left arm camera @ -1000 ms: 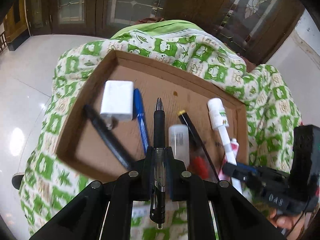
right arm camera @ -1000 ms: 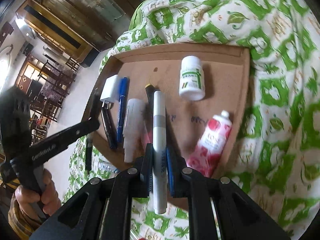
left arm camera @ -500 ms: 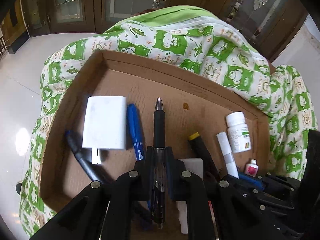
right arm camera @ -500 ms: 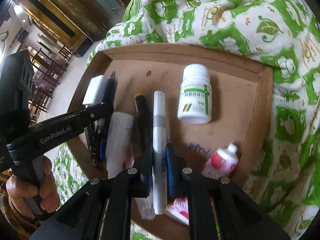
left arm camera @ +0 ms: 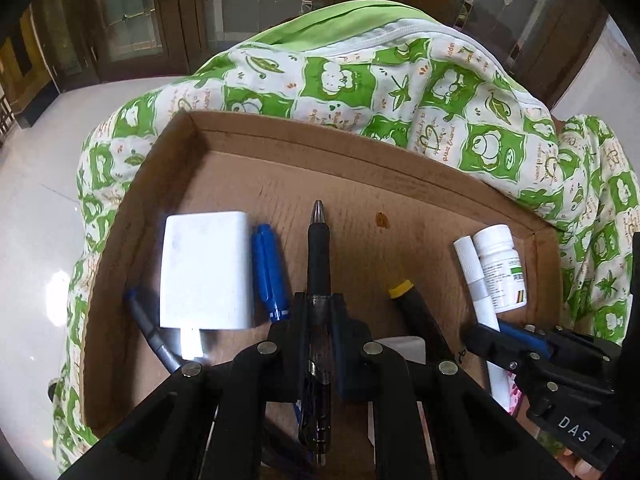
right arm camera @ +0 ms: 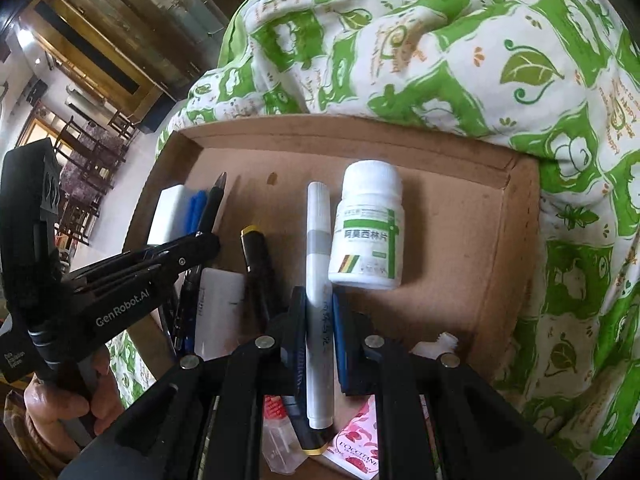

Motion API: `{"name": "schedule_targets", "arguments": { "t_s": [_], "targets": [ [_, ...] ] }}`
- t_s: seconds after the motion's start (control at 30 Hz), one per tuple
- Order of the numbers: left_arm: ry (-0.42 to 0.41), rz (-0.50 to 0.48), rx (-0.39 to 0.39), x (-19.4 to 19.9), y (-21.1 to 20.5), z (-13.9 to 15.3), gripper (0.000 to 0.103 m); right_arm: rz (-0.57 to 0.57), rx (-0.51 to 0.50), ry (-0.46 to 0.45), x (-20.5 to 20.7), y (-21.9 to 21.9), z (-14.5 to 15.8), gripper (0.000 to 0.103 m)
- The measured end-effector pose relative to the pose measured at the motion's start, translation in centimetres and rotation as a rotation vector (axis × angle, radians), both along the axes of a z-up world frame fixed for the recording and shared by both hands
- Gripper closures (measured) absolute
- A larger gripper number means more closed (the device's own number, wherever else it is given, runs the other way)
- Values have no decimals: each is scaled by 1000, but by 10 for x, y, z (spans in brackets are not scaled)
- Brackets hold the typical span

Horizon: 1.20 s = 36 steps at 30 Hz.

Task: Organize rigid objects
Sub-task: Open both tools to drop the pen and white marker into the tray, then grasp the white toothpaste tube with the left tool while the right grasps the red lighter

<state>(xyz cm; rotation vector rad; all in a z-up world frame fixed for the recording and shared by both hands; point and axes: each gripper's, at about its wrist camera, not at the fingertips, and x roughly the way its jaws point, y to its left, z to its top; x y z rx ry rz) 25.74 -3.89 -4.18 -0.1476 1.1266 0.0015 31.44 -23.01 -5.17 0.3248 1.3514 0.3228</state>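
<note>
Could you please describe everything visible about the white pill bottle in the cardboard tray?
The white pill bottle looks plastic, with a plain round cap and a white label bearing a green cross, Chinese text and small coloured stripes. It lies on its side on the cardboard tray floor, cap toward the far wall, close beside the white marker. Neither gripper holds it.

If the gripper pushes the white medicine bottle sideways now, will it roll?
Probably yes: the medicine bottle lies on its round side on the flat cardboard tray. It looks like rigid, likely light plastic. The white marker lying alongside might block it.
</note>
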Motion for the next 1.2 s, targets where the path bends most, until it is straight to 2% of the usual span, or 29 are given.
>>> {"name": "schedule_targets", "arguments": {
  "t_s": [0.17,0.2,0.23,0.27,0.3,0.37,0.53,0.6,0.67,0.8,0.97,1.1,1.2],
  "targets": [
    [-5,-10,18,5,-11,5,93,-13,13,-17,-5,-6,5,91],
    [-8,-6,22,7,-13,6,92,-14,16,-21,-5,-7,6,89],
    [-9,-1,25,8,-13,6,91,-15,18,-25,-6,-7,7,82],
    [-12,4,22,8,-14,7,85,-16,18,-30,-6,-7,8,75],
    [-13,5,15,6,-16,10,75,-14,15,-34,-7,-7,9,73],
    [-24,0,-7,6,-16,14,64,-5,2,-39,-7,-4,9,71],
    [-72,-36,27,-2,-16,38,53,11,7,-56,-12,0,14,69],
    [-107,-48,18,-20,-12,53,39,17,-2,-77,-19,0,21,63],
    [-146,-68,0,-45,-6,65,34,31,-8,-109,-31,-1,33,58],
    [-158,-84,14,-99,10,64,34,62,22,-120,-58,2,50,53],
    [-86,-71,29,-155,25,29,34,121,112,-33,-107,18,55,51],
    [-56,-112,94,-164,13,11,34,208,109,57,-145,37,49,51],
    [-52,-187,157,-167,-3,9,34,239,82,146,-171,45,40,51]
  ]
}}
